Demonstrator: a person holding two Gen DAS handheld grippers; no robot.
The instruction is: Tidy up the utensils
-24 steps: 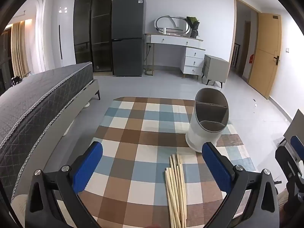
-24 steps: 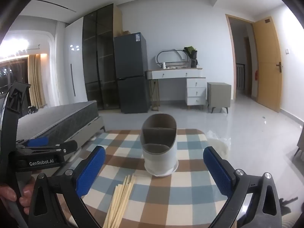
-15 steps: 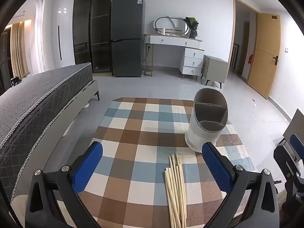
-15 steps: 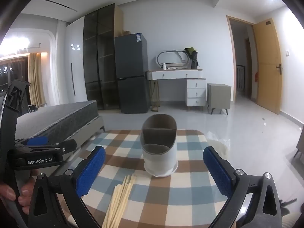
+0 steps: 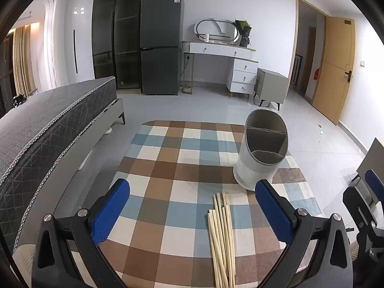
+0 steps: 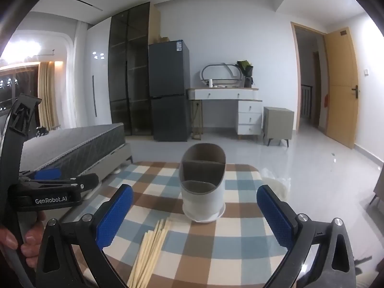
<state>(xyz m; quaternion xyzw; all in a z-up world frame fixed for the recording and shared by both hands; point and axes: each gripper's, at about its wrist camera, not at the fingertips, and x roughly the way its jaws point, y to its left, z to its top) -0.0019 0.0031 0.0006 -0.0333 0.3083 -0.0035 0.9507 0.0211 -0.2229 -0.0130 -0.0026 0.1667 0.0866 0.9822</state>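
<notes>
A bundle of pale wooden chopsticks lies flat on the checked tablecloth, near the front. It also shows in the right wrist view. A white oval utensil holder with grey divided compartments stands upright just beyond the chopsticks, and shows in the right wrist view. My left gripper is open and empty above the cloth, the chopsticks between its fingers. My right gripper is open and empty, facing the holder.
A grey bed runs along the table's left side. A dark fridge, a white dressing table and a grey nightstand stand at the far wall. An open door is at the right. The left gripper's body shows at left.
Both views have shifted only slightly. The chopsticks and holder have not moved and both grippers stay open.
</notes>
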